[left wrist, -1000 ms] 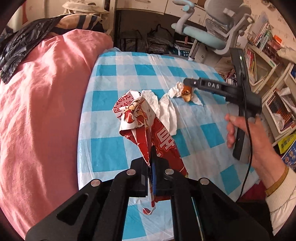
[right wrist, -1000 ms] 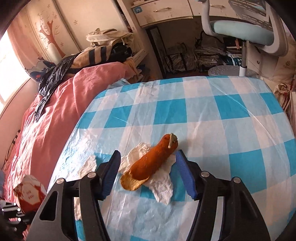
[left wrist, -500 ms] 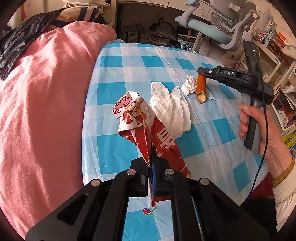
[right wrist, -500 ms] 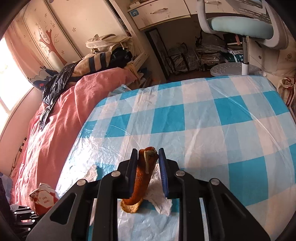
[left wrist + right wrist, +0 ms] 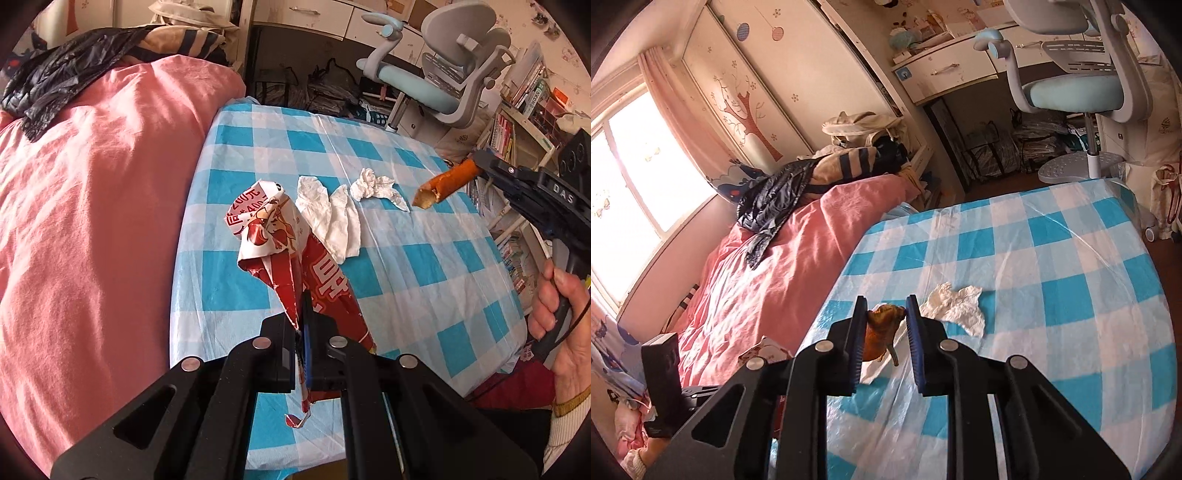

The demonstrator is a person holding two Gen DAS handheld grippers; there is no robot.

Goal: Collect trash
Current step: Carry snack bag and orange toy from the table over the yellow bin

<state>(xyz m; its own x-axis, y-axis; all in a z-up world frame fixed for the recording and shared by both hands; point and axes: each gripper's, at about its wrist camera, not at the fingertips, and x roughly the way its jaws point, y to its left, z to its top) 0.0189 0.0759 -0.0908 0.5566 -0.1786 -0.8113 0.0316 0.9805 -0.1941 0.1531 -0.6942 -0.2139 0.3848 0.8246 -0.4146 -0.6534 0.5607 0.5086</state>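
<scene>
My left gripper [image 5: 303,328] is shut on a crumpled red and white snack wrapper [image 5: 291,251] and holds it above the table's left part. My right gripper [image 5: 886,325] is shut on an orange half-eaten sausage-like food scrap [image 5: 881,334], lifted off the table; the scrap also shows in the left wrist view [image 5: 447,182]. A crumpled white tissue [image 5: 373,184] and flat white napkins [image 5: 332,218] lie on the blue and white checked tablecloth [image 5: 424,280]. The tissue shows in the right wrist view [image 5: 955,304].
A pink quilt [image 5: 92,206] lies on the bed left of the table, with a black jacket [image 5: 59,85] on it. A grey and blue office chair [image 5: 436,81] stands beyond the far edge. Bookshelves [image 5: 524,110] stand at the right.
My right gripper closed on the orange food scrap and lifted it off the tissue, moving right. The left gripper kept its hold on the wrapper.
</scene>
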